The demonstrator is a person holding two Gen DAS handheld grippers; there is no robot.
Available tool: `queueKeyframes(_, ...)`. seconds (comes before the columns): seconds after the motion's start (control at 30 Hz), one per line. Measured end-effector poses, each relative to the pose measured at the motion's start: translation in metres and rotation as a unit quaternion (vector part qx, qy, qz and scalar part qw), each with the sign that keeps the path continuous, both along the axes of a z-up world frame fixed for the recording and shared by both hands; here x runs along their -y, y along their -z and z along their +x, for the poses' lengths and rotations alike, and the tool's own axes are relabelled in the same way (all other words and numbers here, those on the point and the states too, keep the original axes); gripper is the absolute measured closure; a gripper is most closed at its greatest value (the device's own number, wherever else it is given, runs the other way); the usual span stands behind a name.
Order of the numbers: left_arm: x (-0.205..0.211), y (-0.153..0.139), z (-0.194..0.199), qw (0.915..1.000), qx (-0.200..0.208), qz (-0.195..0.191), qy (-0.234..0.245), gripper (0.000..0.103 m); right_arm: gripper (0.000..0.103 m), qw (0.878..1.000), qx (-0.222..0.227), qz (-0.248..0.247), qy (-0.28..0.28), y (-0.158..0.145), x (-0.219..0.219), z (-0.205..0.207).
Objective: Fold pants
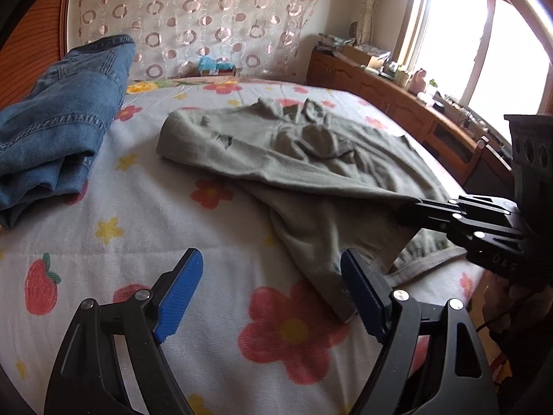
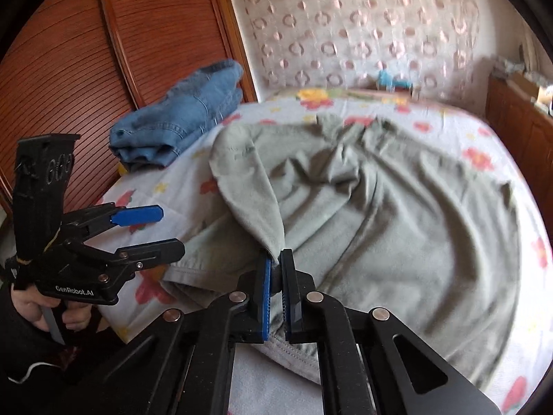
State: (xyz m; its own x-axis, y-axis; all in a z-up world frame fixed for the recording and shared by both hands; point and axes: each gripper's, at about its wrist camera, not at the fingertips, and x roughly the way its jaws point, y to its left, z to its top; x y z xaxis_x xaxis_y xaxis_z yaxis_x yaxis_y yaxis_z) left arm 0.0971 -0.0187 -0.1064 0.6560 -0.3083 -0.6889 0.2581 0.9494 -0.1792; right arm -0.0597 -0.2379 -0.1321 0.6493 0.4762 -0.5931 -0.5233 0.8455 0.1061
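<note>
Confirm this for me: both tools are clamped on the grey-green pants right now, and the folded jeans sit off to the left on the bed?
Not quite. Only the right tool is shut on the grey-green pants; the left tool is open and holds nothing, as the left wrist view shows. The folded jeans do sit to the left on the bed.

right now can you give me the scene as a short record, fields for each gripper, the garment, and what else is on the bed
left gripper: open, above the bedsheet, holding nothing
right gripper: shut on a fold of the grey-green pants
grey-green pants: spread and wrinkled on the bed, one edge lifted by the right gripper
blue jeans: folded pile at the bed's left side, apart from the pants
bedsheet: floral print
</note>
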Motion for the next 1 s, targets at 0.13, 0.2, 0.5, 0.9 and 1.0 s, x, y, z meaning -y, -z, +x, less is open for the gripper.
queueKeyframes(0.13, 0.005, -0.01, 0.002, 0.9998, 0.019, -0.003, 0.002, 0.02, 0.098, 0.998, 0.048, -0.03, 0.016, -0.017, 0.004, -0.015)
queueKeyframes(0.2, 0.008, -0.015, 0.003, 0.9996, 0.028, -0.004, 0.002, 0.02, 0.098, 0.997, 0.066, -0.036, 0.019, -0.025, 0.007, -0.022)
queueKeyframes(0.5, 0.014, -0.033, 0.002, 0.9982, 0.059, -0.005, 0.0, 0.02, 0.098, 0.992, 0.106, -0.046, 0.057, -0.035, 0.026, -0.051)
queueKeyframes(0.9, 0.023, -0.038, 0.005, 0.9983, 0.052, -0.022, 0.013, 0.011, 0.098, 0.987, 0.106, -0.053, 0.107, -0.032, 0.029, -0.069)
queueKeyframes(1.0, 0.029, -0.038, 0.005, 0.9982, 0.053, -0.015, 0.022, 0.011, 0.098, 0.987, 0.097, -0.052, 0.116, -0.028, 0.027, -0.074)
